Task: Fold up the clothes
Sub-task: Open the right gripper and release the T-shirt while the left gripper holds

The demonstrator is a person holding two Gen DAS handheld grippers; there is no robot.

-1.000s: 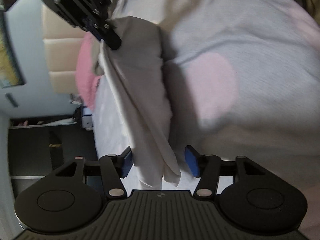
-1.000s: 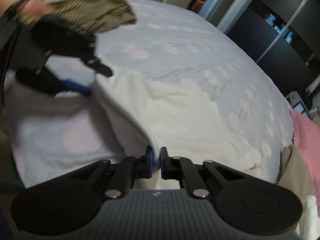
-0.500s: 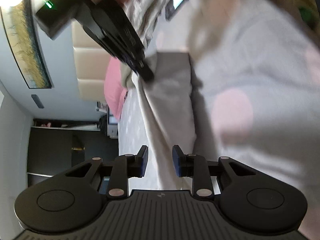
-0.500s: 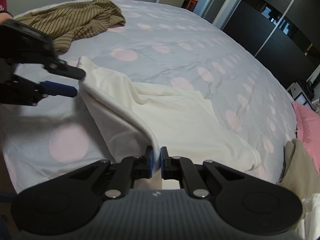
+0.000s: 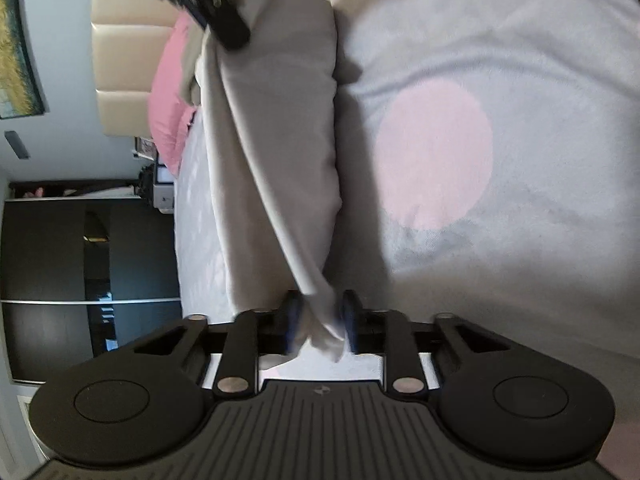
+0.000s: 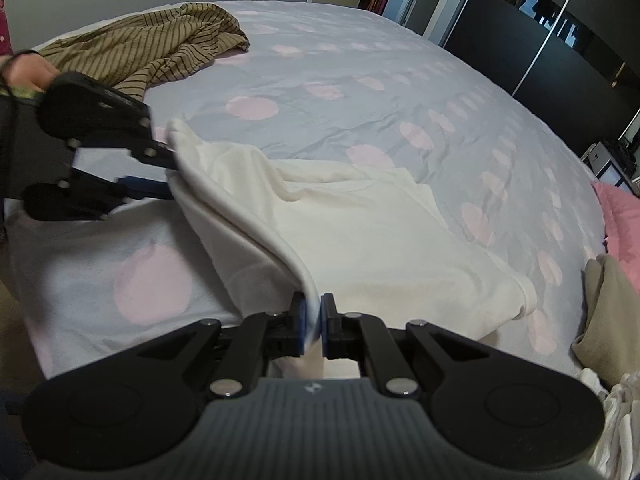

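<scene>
A cream-white garment lies half folded on the lilac bedspread with pink dots. My right gripper is shut on its near edge and holds that edge lifted. My left gripper has its blue pads on either side of another corner of the garment and pinches it. In the right wrist view the left gripper sits at the garment's left corner. The right gripper's fingers show at the top of the left wrist view.
A striped olive garment lies crumpled at the far left of the bed. A beige garment and pink pillows lie at the right. A dark wardrobe stands beyond the bed. A cream headboard stands behind.
My left gripper has narrowed from wide open and closed on the garment's corner. My right gripper has kept its hold on the edge.
</scene>
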